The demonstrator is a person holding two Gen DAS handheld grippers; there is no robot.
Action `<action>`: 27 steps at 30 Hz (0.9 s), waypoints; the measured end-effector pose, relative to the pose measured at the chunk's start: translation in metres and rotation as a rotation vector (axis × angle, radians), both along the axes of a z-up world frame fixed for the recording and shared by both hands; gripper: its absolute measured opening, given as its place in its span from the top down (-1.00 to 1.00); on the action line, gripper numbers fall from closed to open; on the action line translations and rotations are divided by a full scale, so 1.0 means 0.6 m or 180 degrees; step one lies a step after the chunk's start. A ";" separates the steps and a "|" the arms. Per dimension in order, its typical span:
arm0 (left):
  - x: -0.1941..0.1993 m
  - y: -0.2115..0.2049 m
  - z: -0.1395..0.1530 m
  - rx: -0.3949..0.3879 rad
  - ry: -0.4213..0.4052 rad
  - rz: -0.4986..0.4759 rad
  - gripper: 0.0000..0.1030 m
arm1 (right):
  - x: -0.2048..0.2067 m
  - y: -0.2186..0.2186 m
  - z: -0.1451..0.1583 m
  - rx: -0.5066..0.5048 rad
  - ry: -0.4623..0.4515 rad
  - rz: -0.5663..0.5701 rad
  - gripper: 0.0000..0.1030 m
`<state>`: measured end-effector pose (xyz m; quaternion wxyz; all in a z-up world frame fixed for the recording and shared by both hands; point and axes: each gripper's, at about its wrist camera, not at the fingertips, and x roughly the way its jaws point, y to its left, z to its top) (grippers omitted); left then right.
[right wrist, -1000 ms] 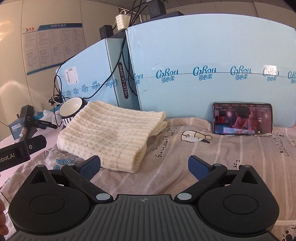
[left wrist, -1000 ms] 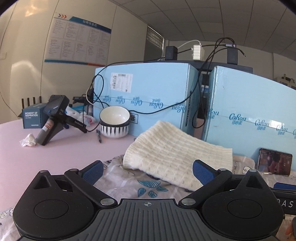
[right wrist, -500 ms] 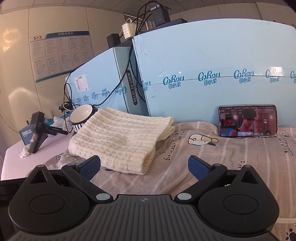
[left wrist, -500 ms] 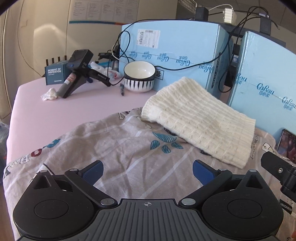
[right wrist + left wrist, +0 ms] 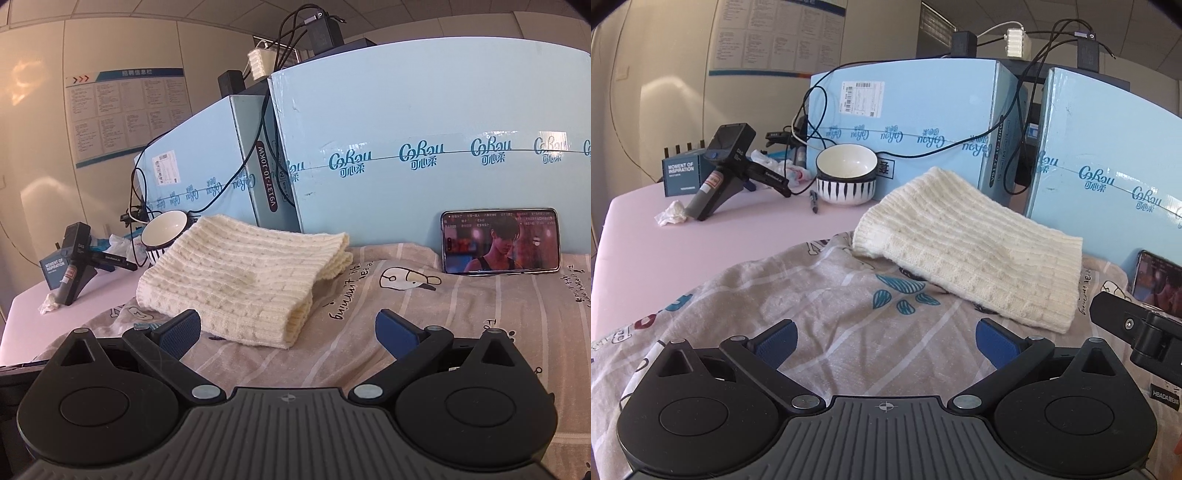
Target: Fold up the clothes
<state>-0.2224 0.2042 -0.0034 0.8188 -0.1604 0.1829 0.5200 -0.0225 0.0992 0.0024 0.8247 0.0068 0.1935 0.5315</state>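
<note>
A folded cream knit garment lies on a beige printed cloth spread over the table. It also shows in the right wrist view, on the same cloth. My left gripper is open and empty, held above the cloth short of the garment. My right gripper is open and empty, just short of the garment's near edge. Part of the right gripper's body shows at the right of the left wrist view.
Two light blue boxes with cables stand behind the cloth. A phone leans against the right box. A striped bowl, a pen, a black handheld device, crumpled tissue and a small blue box sit on the pink table.
Both grippers have pulled back and risen away from the folded garment, so more of the printed cloth shows in front. Both stay open. The garment has not moved.
</note>
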 end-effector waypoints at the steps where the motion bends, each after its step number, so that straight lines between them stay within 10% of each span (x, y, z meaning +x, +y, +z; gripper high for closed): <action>1: 0.000 -0.002 0.000 0.0022 0.0005 0.0004 -1.00 | -0.001 0.000 0.000 -0.0007 -0.0016 -0.0012 -0.98; 27: -0.024 -0.022 0.012 0.0527 -0.0143 0.0396 -1.00 | -0.018 0.008 -0.002 -0.0127 -0.0267 -0.0060 -0.99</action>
